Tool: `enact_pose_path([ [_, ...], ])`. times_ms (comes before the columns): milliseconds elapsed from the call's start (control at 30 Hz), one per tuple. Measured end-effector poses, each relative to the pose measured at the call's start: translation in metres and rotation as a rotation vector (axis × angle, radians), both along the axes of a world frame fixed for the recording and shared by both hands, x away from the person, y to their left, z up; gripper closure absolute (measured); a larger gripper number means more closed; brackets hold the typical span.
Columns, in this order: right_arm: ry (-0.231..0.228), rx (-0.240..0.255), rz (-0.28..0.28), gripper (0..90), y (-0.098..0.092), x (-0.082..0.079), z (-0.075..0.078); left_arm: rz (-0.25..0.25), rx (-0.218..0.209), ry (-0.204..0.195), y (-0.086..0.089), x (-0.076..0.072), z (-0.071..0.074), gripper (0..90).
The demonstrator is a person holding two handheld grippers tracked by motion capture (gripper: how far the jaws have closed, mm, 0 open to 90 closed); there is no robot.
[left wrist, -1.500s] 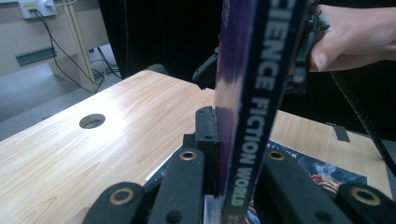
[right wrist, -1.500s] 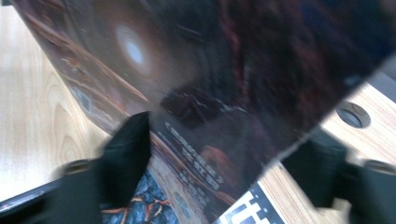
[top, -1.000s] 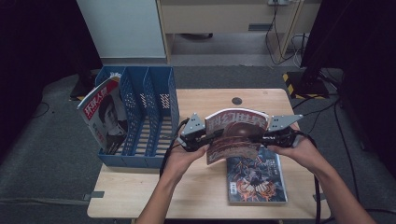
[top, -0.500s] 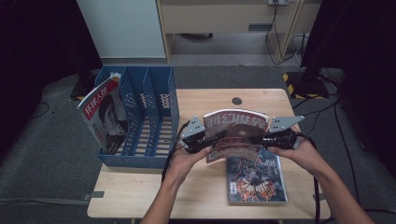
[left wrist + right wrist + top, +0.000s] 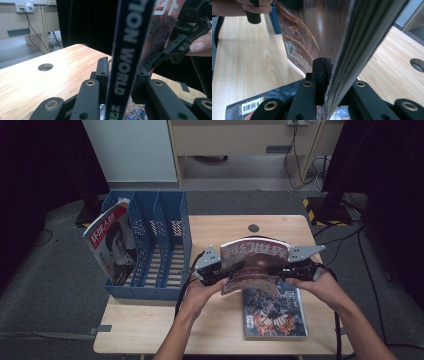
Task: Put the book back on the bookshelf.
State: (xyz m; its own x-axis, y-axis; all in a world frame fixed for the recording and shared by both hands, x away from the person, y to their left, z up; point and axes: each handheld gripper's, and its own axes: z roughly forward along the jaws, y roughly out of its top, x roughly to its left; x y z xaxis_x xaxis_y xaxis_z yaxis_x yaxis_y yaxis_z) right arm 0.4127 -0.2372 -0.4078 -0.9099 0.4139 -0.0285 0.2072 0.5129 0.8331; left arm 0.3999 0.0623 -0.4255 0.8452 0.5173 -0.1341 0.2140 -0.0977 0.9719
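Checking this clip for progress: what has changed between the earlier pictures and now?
Little. The left gripper has just been opening its jaws slightly, with the spine of the raised magazine between them; whether its pads press cannot be told. The right gripper stays shut on the opposite edge. The magazine remains upright above the table, the second magazine lies flat under it, and the blue rack and its magazine are unmoved.
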Motion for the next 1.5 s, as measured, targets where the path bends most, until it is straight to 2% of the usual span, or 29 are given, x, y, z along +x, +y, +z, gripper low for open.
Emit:
enact_pose_path([
  [100,0.003,-0.001,0.001,80.7,0.0,0.0,0.0,0.002,0.004,-0.004,-0.003,0.0,-0.002,71.3],
  [367,0.01,0.0,-0.012,78.6,-0.001,0.001,0.0,-0.006,-0.016,0.007,-0.006,0.0,-0.003,77.5],
  [733,0.009,-0.002,-0.014,80.2,-0.002,0.001,0.0,-0.017,-0.006,0.001,-0.007,0.002,-0.003,73.0],
  [967,0.017,-0.004,-0.016,78.0,-0.002,0.002,0.0,-0.012,-0.007,-0.01,-0.009,0.0,-0.003,79.7],
  [1167,0.022,-0.002,-0.041,68.3,-0.001,0.003,-0.001,0.001,0.021,-0.045,-0.012,-0.005,-0.002,83.7],
  [1367,0.027,0.004,-0.094,49.3,-0.002,0.005,-0.005,-0.007,0.019,-0.047,-0.013,-0.009,-0.001,84.0],
  [1500,0.027,0.009,-0.148,39.6,-0.006,0.007,-0.009,-0.013,0.021,-0.052,-0.014,-0.011,0.002,84.1],
])
